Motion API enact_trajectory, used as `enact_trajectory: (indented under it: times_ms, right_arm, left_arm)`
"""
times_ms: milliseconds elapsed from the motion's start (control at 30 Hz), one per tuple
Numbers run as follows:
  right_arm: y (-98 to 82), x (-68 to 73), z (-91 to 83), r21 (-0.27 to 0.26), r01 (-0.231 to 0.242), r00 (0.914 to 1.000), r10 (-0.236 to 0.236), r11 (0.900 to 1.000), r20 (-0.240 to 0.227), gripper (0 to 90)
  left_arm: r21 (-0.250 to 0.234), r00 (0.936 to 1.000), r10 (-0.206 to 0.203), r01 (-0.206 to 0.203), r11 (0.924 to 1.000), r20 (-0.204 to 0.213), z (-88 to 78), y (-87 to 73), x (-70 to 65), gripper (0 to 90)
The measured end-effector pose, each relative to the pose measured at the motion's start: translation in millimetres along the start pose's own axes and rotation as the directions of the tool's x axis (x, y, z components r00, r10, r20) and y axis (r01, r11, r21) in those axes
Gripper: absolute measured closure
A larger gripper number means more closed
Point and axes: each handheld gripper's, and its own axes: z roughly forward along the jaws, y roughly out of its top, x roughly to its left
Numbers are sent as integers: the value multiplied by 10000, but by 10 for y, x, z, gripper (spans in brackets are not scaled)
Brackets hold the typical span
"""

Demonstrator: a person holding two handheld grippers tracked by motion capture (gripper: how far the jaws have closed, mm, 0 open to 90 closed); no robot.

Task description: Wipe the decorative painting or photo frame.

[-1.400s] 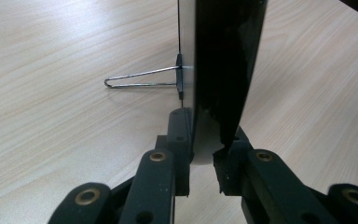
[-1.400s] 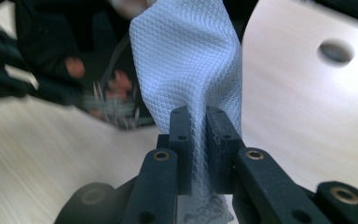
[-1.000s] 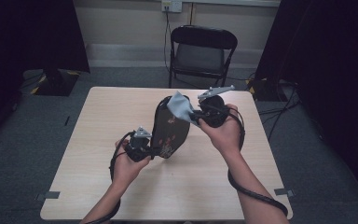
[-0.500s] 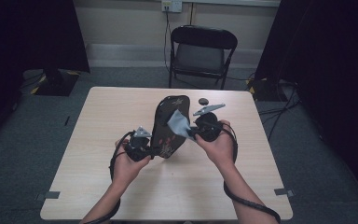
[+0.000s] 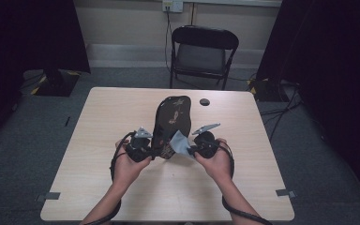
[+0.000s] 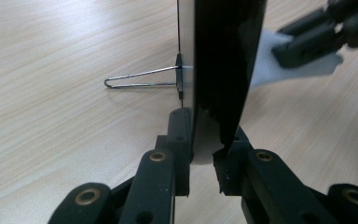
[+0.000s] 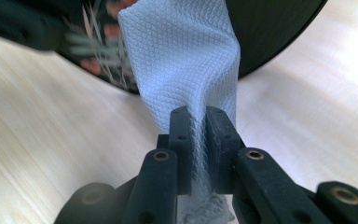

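Wiping of a dark oval plate (image 5: 171,123) stood on edge on the worktop (image 5: 98,140). Left gripper (image 6: 204,156) pinches the plate's lower rim; a wire stand (image 6: 142,78) projects beyond its jaws. Right gripper (image 7: 198,123) pinches a soft, light cloth (image 7: 182,60) against the plate's face just ahead. Plate likely rigid, glossy, fragile: grip the rim firmly.

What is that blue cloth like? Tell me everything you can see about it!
The cloth is pale blue, with a fine diamond weave, and looks thin and soft. The right gripper has its jaws shut on it, so it bunches there and fans out wider beyond. Its far end lies against the dark patterned plate, which stands on edge above the wooden table.
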Motion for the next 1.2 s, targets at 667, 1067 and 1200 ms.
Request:
enact_trajectory:
  times_ms: [667, 1067, 1200]
  right_arm:
    - [-278, -26, 121, 527, -167, 9998, 174, 9985, -117, 824]
    - [361, -106, -678, -891, 294, 9978, -239, 9956, 617, 824]
    - [609, -28, -905, -1413, 652, 9958, -552, 9878, 736, 824]
  left_arm:
    - [38, 10000, -5, 5, 10000, -30, 0, 2, -4, 785]
    - [44, 10000, -48, 49, 10000, -75, 3, 11, -19, 785]
    - [64, 10000, -28, 29, 10000, -88, 2, 9, -17, 786]
